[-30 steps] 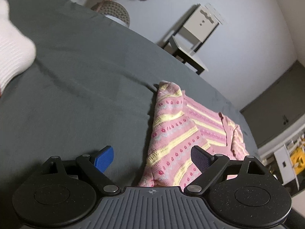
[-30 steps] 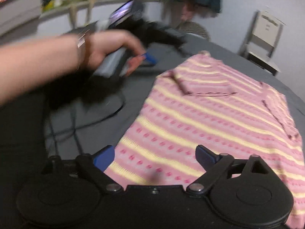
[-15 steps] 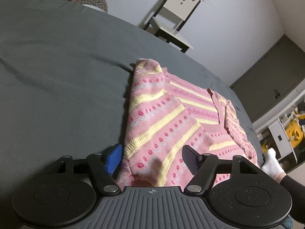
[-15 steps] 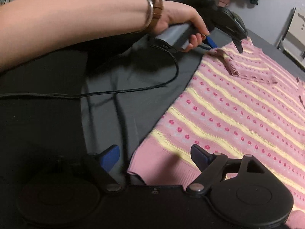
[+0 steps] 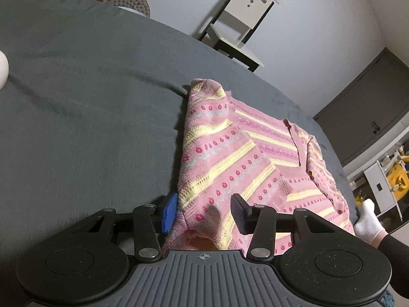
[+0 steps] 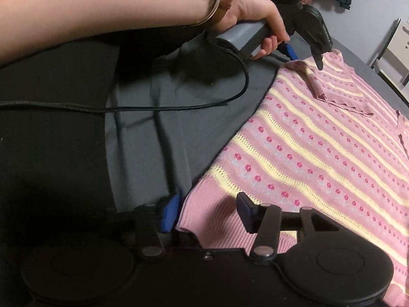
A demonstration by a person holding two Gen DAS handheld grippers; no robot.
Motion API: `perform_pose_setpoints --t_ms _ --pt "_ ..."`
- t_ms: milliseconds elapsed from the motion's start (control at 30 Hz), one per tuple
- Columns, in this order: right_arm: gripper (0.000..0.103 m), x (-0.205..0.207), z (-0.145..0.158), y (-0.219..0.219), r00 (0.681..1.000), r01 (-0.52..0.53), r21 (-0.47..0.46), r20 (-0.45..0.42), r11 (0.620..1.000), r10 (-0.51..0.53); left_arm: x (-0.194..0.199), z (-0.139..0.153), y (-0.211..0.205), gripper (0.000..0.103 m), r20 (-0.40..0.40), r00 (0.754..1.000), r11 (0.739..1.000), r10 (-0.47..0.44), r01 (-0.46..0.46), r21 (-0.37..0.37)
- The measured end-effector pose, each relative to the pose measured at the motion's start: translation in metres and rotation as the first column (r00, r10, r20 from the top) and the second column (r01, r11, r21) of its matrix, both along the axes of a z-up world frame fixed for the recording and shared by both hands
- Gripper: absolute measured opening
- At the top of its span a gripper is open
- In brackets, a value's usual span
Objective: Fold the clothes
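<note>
With both my left gripper [image 5: 203, 212] and right gripper [image 6: 208, 211] parted around edges of the pink-and-yellow striped knit sweater [image 6: 319, 151] lying flat on the grey bedsheet [image 5: 89, 97], I should pinch both evenly before lifting.

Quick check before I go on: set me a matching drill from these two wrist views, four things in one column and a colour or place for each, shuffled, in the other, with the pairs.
Things
1. sweater
2. chair
3. sheet
4. sock

Colour or place
a. plain dark grey, spread under the garment
b. white, at the right edge of the left wrist view
c. pink with yellow stripes, between the open fingers of both the left gripper and the right gripper
d. pale, standing by the wall

Pairs: 1-c, 2-d, 3-a, 4-b
</note>
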State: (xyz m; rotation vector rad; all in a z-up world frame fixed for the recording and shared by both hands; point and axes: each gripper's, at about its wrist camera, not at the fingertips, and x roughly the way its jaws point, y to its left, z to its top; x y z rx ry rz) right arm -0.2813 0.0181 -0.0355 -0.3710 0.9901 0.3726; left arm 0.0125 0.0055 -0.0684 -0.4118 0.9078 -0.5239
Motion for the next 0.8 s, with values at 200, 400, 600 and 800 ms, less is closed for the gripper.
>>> perform_pose_setpoints --t_ms 200,400,600,800 --pt "0.042 0.000 0.000 -0.006 1.000 0.015 0.008 0.001 1.000 -0.015 0.002 -0.006 0.008 0.027 -0.017 0.999 0.999 0.042 -0.042 -0.005" --pt "0.032 -0.002 0.001 -0.007 1.000 0.009 0.022 0.007 1.000 -0.009 0.002 -0.009 0.009 0.007 -0.019 0.998 0.999 0.052 -0.053 -0.009" --pt "0.012 0.000 0.003 -0.013 1.000 0.017 0.054 -0.015 0.998 -0.016 0.000 -0.003 0.003 0.007 0.004 0.999 0.999 0.052 -0.052 -0.003" --pt "0.005 0.002 0.010 -0.036 0.995 0.091 0.152 -0.062 0.984 -0.082 -0.002 0.005 0.004 0.007 0.014 0.998 0.998 0.058 -0.057 -0.032"
